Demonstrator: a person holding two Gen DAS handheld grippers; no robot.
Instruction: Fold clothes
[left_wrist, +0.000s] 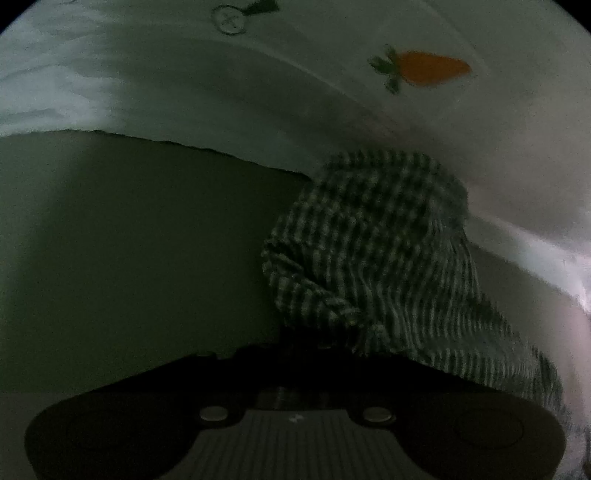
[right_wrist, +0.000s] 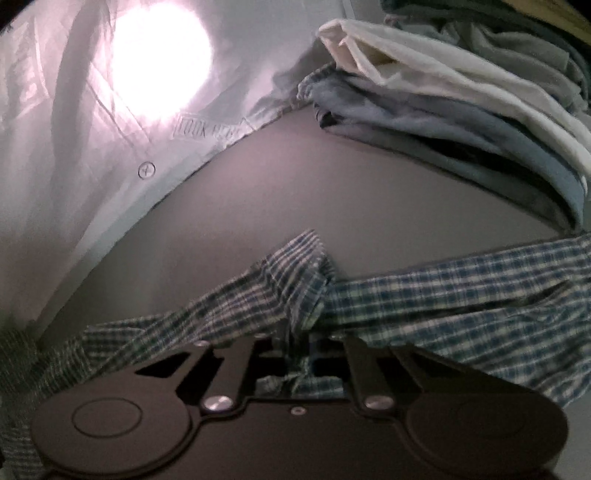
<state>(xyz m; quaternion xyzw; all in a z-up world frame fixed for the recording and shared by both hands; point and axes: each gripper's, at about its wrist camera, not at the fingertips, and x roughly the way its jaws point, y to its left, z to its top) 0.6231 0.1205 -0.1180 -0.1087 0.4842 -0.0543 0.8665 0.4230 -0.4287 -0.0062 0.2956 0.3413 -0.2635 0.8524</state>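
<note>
Right claw (right_wrist: 299, 354) clamped on plaid shirt (right_wrist: 424, 306), left claw (left_wrist: 317, 343) likewise.

grey table (right_wrist: 295, 177), folded clothes stack (right_wrist: 461, 122), plaid shirt (right_wrist: 461, 288)

- Left wrist view is really dim, greenish and grainy, with the plaid cloth (left_wrist: 373, 258) soft.
- Right wrist view has a blown-out glare spot (right_wrist: 160, 61) through white fabric (right_wrist: 74, 155); edges bend and smear.
</note>
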